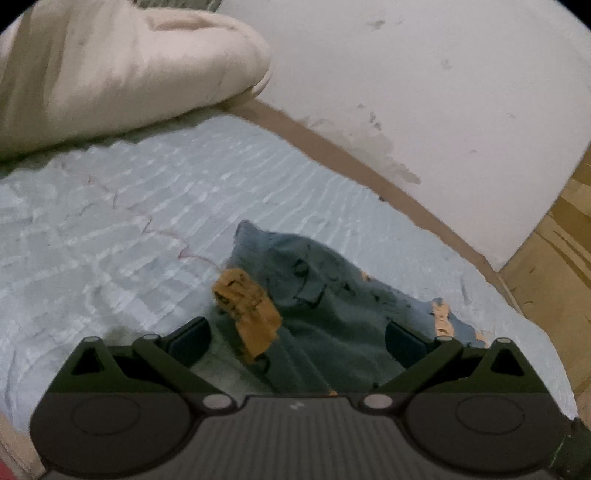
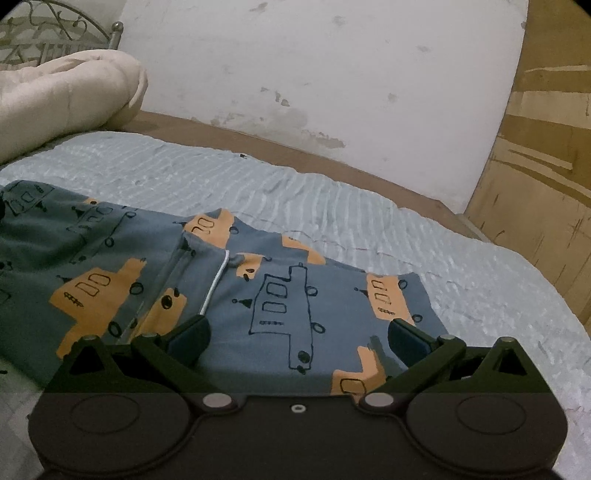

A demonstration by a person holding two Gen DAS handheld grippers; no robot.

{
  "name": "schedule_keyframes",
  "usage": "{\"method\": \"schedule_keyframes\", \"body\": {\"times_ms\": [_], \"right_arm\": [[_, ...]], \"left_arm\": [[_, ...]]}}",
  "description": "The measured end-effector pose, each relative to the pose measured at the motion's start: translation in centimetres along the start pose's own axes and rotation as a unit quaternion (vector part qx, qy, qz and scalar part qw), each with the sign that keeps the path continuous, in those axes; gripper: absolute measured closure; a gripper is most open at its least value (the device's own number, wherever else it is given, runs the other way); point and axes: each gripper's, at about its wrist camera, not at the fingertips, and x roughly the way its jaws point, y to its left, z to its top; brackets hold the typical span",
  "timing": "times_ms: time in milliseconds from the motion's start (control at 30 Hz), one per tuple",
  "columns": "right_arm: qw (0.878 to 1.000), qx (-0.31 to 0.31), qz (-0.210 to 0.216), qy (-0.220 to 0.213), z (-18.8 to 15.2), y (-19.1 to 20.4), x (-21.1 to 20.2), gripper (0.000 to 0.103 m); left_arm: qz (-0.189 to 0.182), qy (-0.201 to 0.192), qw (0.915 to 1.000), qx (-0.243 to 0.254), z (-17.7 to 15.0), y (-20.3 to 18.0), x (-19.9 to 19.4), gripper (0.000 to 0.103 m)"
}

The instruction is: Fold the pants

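Note:
Blue-grey pants [image 2: 266, 295] with orange and outlined vehicle prints lie on a light blue bedspread [image 2: 369, 221]. A white drawstring [image 2: 216, 284] runs down their middle. In the right wrist view my right gripper [image 2: 299, 338] stands open just above the flat cloth, its fingers wide apart. In the left wrist view one end of the pants [image 1: 321, 302] is bunched up, with an orange patch [image 1: 247, 302] folded over. My left gripper [image 1: 297, 338] is open around that bunched cloth, and its fingers are not closed on it.
A rolled cream blanket [image 1: 122, 66] lies at the head of the bed [image 1: 110, 221]. A stained white wall [image 1: 424, 92] runs along the far side, with a brown strip [image 1: 332, 147] beneath it. A wooden panel [image 2: 546, 166] stands at the right. A metal bed frame [image 2: 55, 29] shows at top left.

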Motion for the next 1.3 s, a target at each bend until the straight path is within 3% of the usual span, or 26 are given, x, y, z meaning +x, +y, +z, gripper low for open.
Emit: {"method": "schedule_keyframes", "body": {"times_ms": [433,700,867,1000,1067,1133,1200,1300], "right_arm": [[1.0,0.017,0.003,-0.008,-0.7,-0.2,0.0,0.001],[1.0,0.023,0.003,-0.015,-1.1,-0.2,-0.1,0.001],[1.0,0.026,0.004,-0.016,-1.2,-0.3,-0.2,0.001],[0.999,0.041,0.016,-0.009,-1.1,-0.8,0.0,0.001],[0.999,0.049,0.022,-0.006,-1.1,-1.1,0.1,0.001],[0.998,0.054,0.025,-0.005,-1.1,-1.2,0.1,0.001],[0.997,0.062,0.035,-0.003,-0.7,-1.8,-0.2,0.001],[0.991,0.12,0.055,-0.033,-0.1,-4.1,-2.2,0.001]], "left_arm": [[0.013,0.034,0.9989,0.029,0.0,-0.7,0.4,0.001],[-0.005,0.016,0.9997,-0.019,0.1,0.4,0.2,0.002],[0.026,0.003,0.9992,-0.031,0.0,0.5,-0.3,0.022],[0.052,0.015,0.9979,-0.037,0.6,0.5,-0.4,0.04],[0.052,0.018,0.9974,-0.046,0.9,0.8,-0.4,0.052],[0.055,0.02,0.9967,-0.056,1.2,1.0,-0.4,0.074],[0.06,0.025,0.9965,-0.053,1.5,0.9,-0.5,0.082],[0.065,0.019,0.9976,-0.012,1.9,-0.3,-0.8,0.085]]}}
